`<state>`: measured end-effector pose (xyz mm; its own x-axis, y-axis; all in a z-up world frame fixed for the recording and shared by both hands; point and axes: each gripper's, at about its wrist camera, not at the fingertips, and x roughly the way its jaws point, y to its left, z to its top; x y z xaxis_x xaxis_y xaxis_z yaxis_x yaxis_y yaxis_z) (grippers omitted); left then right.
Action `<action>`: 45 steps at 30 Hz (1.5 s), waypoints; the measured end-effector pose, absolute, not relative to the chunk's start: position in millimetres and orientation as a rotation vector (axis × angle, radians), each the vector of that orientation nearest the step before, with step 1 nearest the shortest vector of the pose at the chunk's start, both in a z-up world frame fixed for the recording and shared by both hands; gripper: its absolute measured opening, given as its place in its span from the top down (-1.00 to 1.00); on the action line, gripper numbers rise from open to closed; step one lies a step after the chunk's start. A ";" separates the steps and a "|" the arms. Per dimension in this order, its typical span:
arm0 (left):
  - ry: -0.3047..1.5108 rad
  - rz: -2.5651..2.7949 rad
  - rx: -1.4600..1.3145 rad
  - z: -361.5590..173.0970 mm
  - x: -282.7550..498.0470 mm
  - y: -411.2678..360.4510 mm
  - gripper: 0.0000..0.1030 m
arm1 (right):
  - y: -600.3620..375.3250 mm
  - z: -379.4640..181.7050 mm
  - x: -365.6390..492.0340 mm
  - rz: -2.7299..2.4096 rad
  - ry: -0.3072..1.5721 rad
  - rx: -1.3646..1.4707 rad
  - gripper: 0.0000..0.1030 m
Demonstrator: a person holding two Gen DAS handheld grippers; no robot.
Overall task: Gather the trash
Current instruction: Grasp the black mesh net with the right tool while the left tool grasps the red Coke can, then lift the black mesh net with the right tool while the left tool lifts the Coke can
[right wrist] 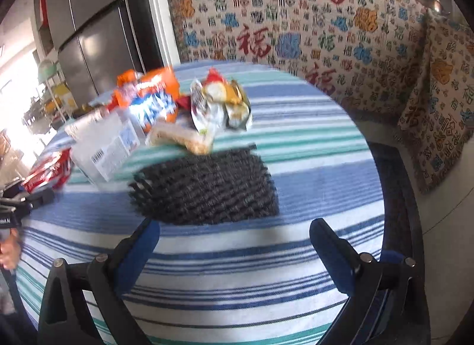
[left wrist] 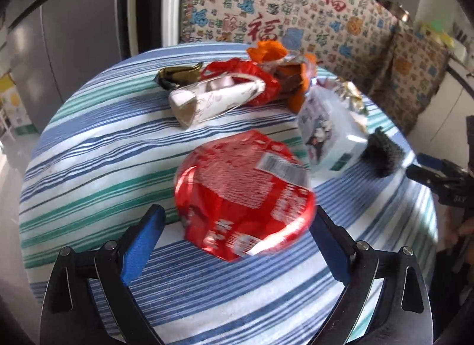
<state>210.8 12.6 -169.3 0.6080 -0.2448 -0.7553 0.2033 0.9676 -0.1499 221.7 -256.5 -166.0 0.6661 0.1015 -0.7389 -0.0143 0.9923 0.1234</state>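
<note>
On the round table (left wrist: 89,149) with the blue, white and green striped cloth lies a lot of trash. In the left wrist view, the left gripper (left wrist: 237,226) has its two blue fingers spread wide apart. A red round bowl lid (left wrist: 243,193) sits between them on the cloth, but the fingers do not press on it. It looks a bit blurry. Behind it lies a white paper cone (left wrist: 213,99), tipped on its side. A red wrapper (left wrist: 254,78) is just behind the cone, and a dark gold wrapper (left wrist: 177,75) is at its left. An orange wrapper (left wrist: 266,51) sits at the far edge. To the right stands a white carton (left wrist: 328,137), tilted, touching a black woven mat (left wrist: 382,152).

In the right wrist view, the right gripper (right wrist: 234,238) is open wide too, with nothing between its fingers. The black woven mat (right wrist: 207,188) lies flat just past them. Behind the mat is a silver snack bag (right wrist: 219,108), an orange and blue bag (right wrist: 151,99) and the white carton (right wrist: 103,146). Behind the table is a sofa (right wrist: 296,19) with a cover full of red and blue signs.
</note>
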 end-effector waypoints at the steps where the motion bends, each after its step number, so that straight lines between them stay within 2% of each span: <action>1: 0.878 -0.282 -0.036 -167.4 208.2 9.9 -0.94 | -251.6 -162.1 221.8 0.073 0.817 0.100 -1.00; 4: 0.888 -0.353 0.050 -166.9 200.4 -4.6 -0.95 | -232.8 -158.3 230.6 0.101 0.791 0.063 -1.00; 8: 0.888 -0.403 0.139 -166.5 192.8 -22.0 -0.95 | -219.9 -171.0 252.0 0.095 0.850 0.027 -1.00; 11: 0.877 -0.387 0.147 -161.8 189.0 -23.1 -0.95 | -219.0 -183.0 255.7 0.086 0.948 -0.037 -1.00; 15: 0.859 -0.355 0.106 -156.1 191.8 -7.7 -0.95 | -230.0 -173.6 236.9 0.091 0.941 -0.083 -1.00; 18: 0.864 -0.360 0.047 -155.1 197.9 2.4 -0.95 | -246.0 -162.6 220.9 0.110 0.900 -0.027 -1.00; 24: 0.868 -0.401 -0.084 -159.7 216.1 -3.2 -0.98 | -266.8 -168.8 215.4 0.185 0.964 0.173 -1.00; 28: 0.896 -0.317 -0.097 -172.8 233.2 -14.7 -0.95 | -258.7 -179.0 223.8 0.161 0.971 0.182 -1.00; 30: 0.889 -0.295 -0.119 -173.5 233.7 -15.1 -0.73 | -255.2 -181.8 227.9 0.155 0.976 0.177 -1.00; 31: 0.893 -0.294 -0.125 -174.1 233.7 -14.3 -0.36 | -255.0 -182.7 228.0 0.147 0.977 0.167 -1.00; 37: 0.851 -0.143 -0.113 -161.4 216.3 14.9 -0.23 | -257.2 -184.5 222.8 0.113 0.978 0.126 -1.00; 41: 0.886 -0.190 -0.192 -171.4 215.1 23.7 -0.70 | -255.8 -182.5 219.5 0.111 0.966 0.191 -1.00; 45: 0.895 -0.154 -0.113 -179.7 216.2 10.5 -0.80 | -258.0 -180.5 231.6 0.048 0.946 0.360 -1.00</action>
<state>216.2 10.5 -179.7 0.6153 -0.1802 -0.7674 0.0862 0.9831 -0.1618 231.6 -258.0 -180.5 0.5885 0.1960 -0.7844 0.1163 0.9395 0.3221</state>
